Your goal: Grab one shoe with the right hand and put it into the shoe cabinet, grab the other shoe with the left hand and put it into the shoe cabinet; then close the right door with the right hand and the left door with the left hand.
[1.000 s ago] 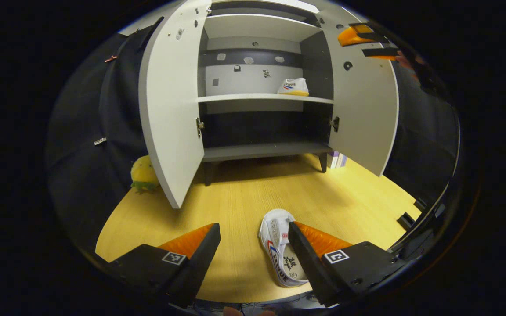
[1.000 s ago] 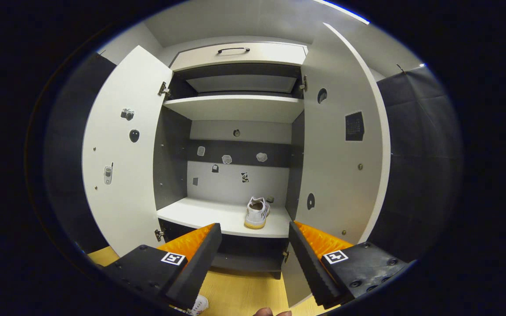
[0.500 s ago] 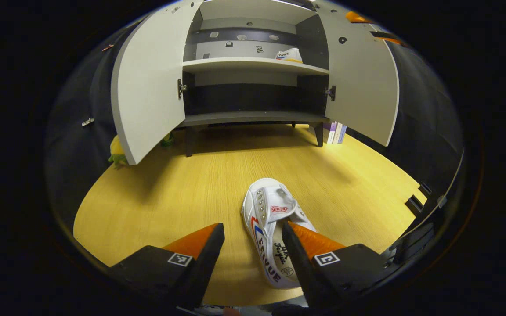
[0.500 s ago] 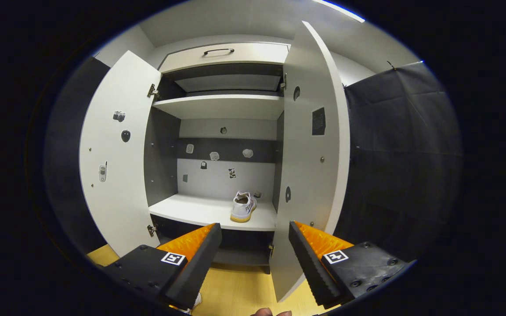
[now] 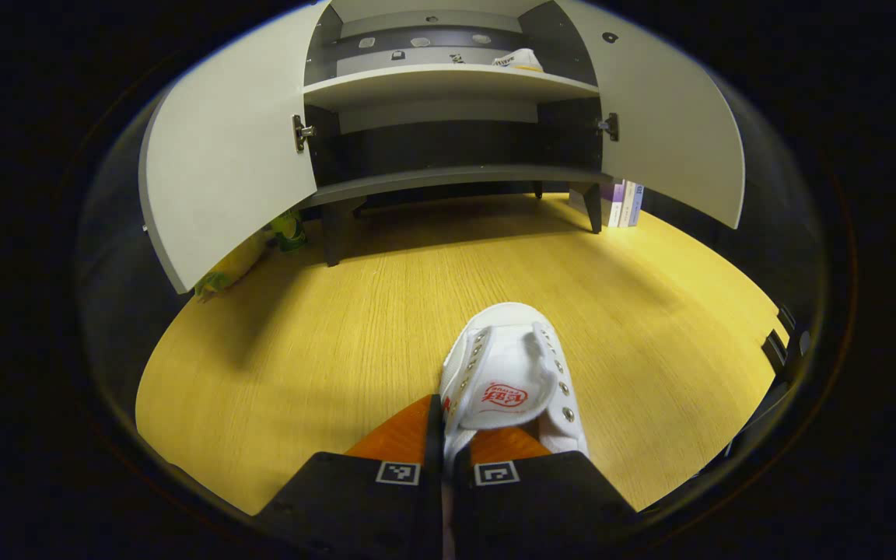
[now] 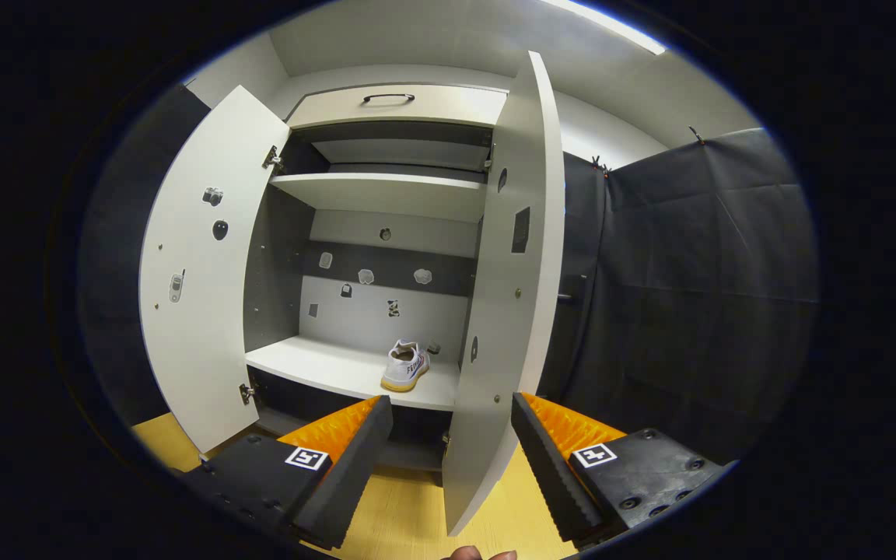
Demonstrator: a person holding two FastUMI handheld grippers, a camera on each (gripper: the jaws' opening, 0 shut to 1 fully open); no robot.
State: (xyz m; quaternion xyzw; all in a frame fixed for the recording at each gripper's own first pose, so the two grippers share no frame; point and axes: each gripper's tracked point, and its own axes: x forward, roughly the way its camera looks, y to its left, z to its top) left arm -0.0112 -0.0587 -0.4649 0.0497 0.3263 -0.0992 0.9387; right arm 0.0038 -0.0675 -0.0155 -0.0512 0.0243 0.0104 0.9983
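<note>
Left gripper [image 5: 448,459] clamped on second shoe [image 5: 506,373], toe pointing toward open shoe cabinet [image 5: 448,175] ahead; right gripper [image 6: 448,447] agape, empty, facing right door [image 6: 506,311].

So the left tongs [image 5: 442,459] have dropped down onto the shoe on the floor [image 5: 506,381] and their wide-open jaws are now pinched tight on its side wall. Meanwhile the right tongs [image 6: 452,455] slide off to the right, so the right door [image 6: 506,311] now shows nearly edge-on.
</note>
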